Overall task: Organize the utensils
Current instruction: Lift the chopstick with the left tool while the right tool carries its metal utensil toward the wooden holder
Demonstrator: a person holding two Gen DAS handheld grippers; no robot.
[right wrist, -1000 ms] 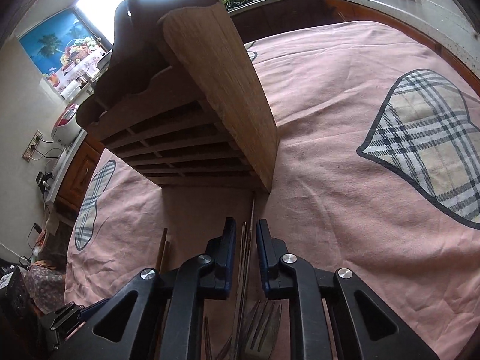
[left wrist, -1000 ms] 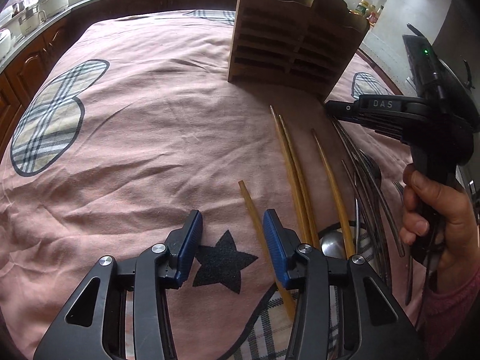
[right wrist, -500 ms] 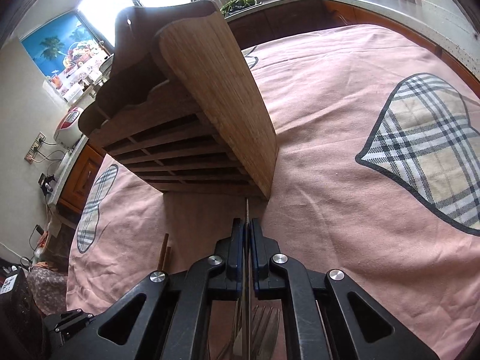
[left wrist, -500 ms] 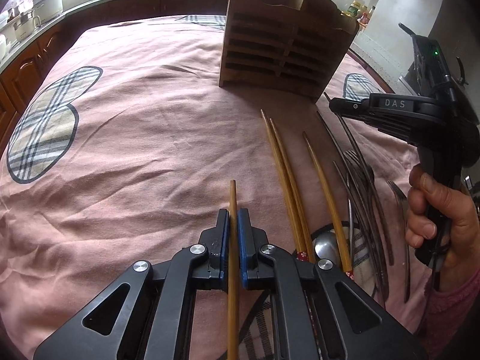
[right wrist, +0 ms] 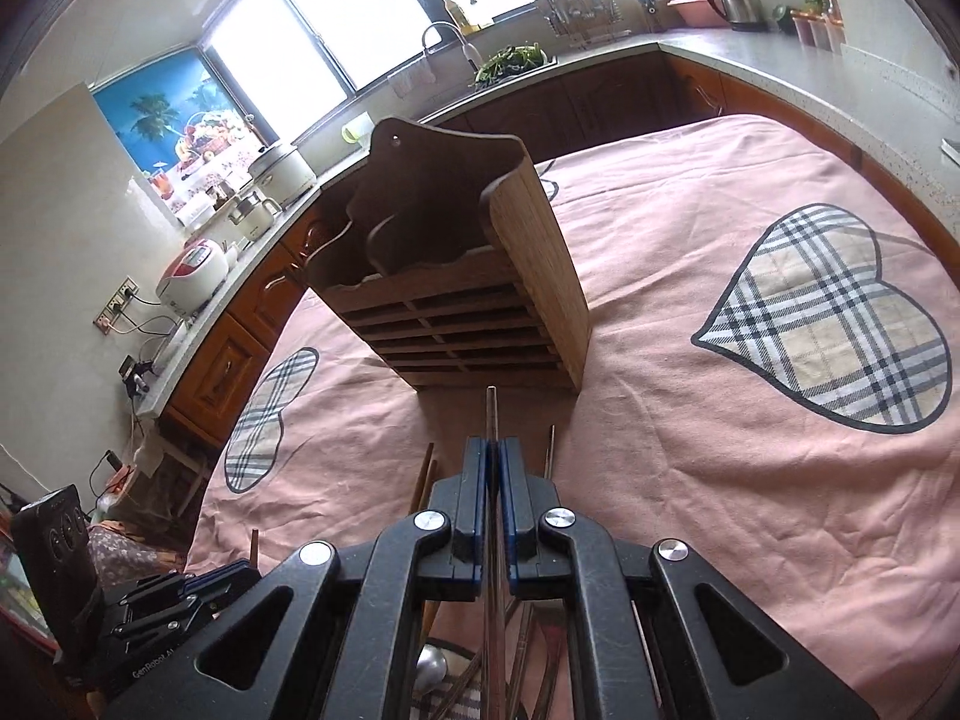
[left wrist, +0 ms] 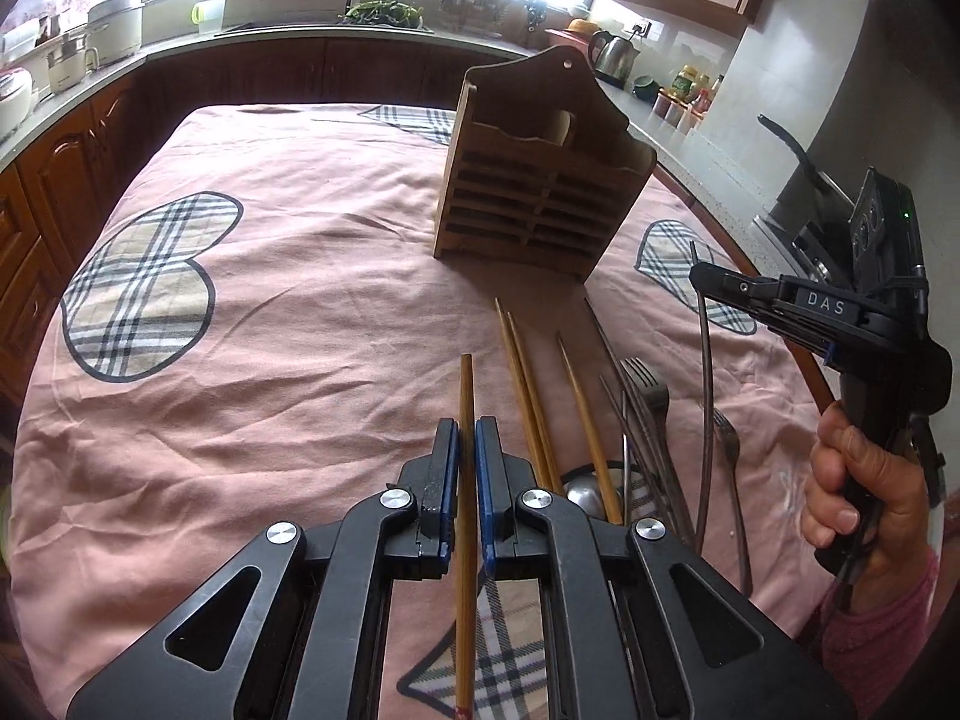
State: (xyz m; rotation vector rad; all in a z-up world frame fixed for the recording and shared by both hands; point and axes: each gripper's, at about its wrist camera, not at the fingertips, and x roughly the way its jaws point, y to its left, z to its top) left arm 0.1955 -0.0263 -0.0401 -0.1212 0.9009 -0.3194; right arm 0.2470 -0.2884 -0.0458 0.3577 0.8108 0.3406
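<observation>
My left gripper (left wrist: 467, 438) is shut on a wooden chopstick (left wrist: 465, 384), held a little above the pink cloth and pointing toward the slatted wooden utensil holder (left wrist: 540, 198). In the left wrist view, a hand at the right holds my right gripper (left wrist: 699, 277), shut on a thin metal chopstick (left wrist: 703, 360) that hangs across it. The right wrist view shows the right gripper (right wrist: 492, 450) clamped on that metal chopstick (right wrist: 491, 414), its tip just short of the holder (right wrist: 456, 276). The holder's compartments look empty from here. The left gripper (right wrist: 180, 594) shows at the lower left.
On the cloth to the right of my left gripper lie a pair of wooden chopsticks (left wrist: 522, 384), a single one (left wrist: 585, 420), metal chopsticks, two forks (left wrist: 645, 390), (left wrist: 729, 438) and a spoon (left wrist: 585, 492). Kitchen counters (left wrist: 270, 42) surround the table.
The left jaws closed on the wooden chopstick and the right jaws on the metal one. Both grippers then rose off the cloth with their chopsticks, so the holder looks farther away.
</observation>
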